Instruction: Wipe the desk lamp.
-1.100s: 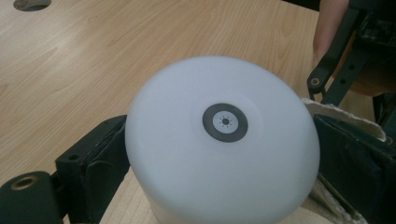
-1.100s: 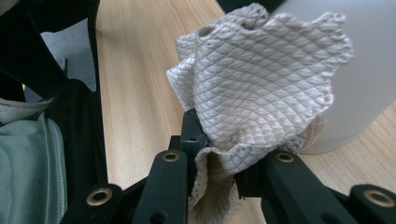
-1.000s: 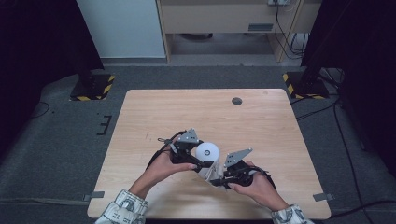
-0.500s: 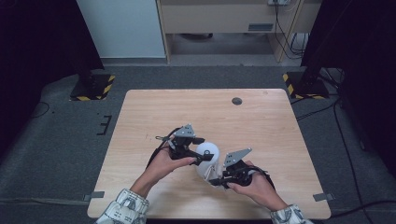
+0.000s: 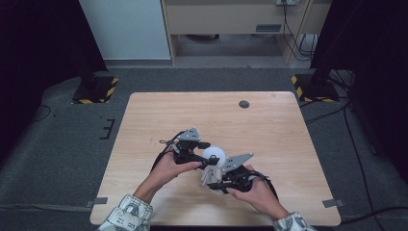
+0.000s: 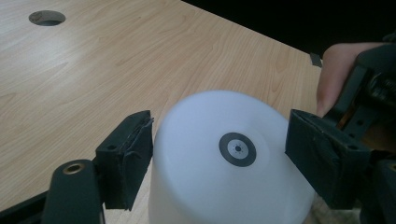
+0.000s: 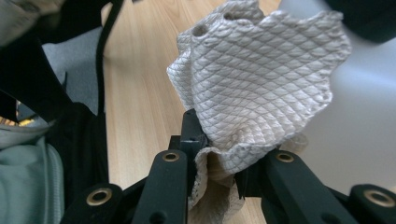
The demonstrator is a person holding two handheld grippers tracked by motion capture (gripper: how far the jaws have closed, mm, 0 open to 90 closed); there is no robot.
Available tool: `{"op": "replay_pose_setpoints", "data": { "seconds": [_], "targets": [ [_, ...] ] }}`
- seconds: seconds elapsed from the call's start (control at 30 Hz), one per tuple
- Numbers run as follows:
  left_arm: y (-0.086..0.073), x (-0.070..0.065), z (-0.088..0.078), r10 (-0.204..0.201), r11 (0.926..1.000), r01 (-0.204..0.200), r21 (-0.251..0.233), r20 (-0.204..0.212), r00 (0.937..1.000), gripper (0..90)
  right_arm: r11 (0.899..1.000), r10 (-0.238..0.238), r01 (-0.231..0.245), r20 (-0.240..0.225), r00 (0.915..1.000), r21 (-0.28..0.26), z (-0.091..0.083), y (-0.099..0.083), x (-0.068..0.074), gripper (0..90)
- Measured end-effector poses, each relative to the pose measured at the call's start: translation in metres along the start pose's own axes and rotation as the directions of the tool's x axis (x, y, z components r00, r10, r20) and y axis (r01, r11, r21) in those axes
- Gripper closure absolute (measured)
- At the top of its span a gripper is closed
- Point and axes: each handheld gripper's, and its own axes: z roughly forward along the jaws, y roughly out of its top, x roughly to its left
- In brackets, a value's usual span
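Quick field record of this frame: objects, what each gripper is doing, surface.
surface: wooden table, round hole near its far edge
object 1: white cup, upside down, small grey ring mark on its upturned base
object 2: quilted cloth, bunched, right beside the cup
left gripper: jaws straddle the cup and have just been closing; whether the pads press on it is unclear
right gripper: shut on the cloth, held up by the cup's side
likely activity: wiping the cup with the cloth
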Motion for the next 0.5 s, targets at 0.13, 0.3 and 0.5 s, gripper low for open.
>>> {"op": "replay_pose_setpoints", "data": {
  "seconds": [0.13, 0.3, 0.5],
  "targets": [
    [0.000, 0.000, 0.000, 0.001, 1.0000, -0.001, 0.001, 0.001, 1.0000, 23.3, 1.000, 0.004, -0.004, 0.006, 1.0000, 0.028, 0.011, 0.000, -0.001, 76.4],
    [0.000, 0.000, 0.000, 0.002, 1.0000, -0.002, 0.001, 0.000, 1.0000, 23.6, 0.999, -0.011, 0.012, 0.007, 0.9999, -0.044, 0.007, 0.010, 0.006, 76.4],
    [0.000, 0.000, 0.000, 0.004, 1.0000, -0.004, 0.002, -0.001, 1.0000, 23.6, 0.999, -0.025, 0.025, 0.033, 0.9991, -0.020, 0.009, 0.007, 0.007, 76.4]
  ]
}}
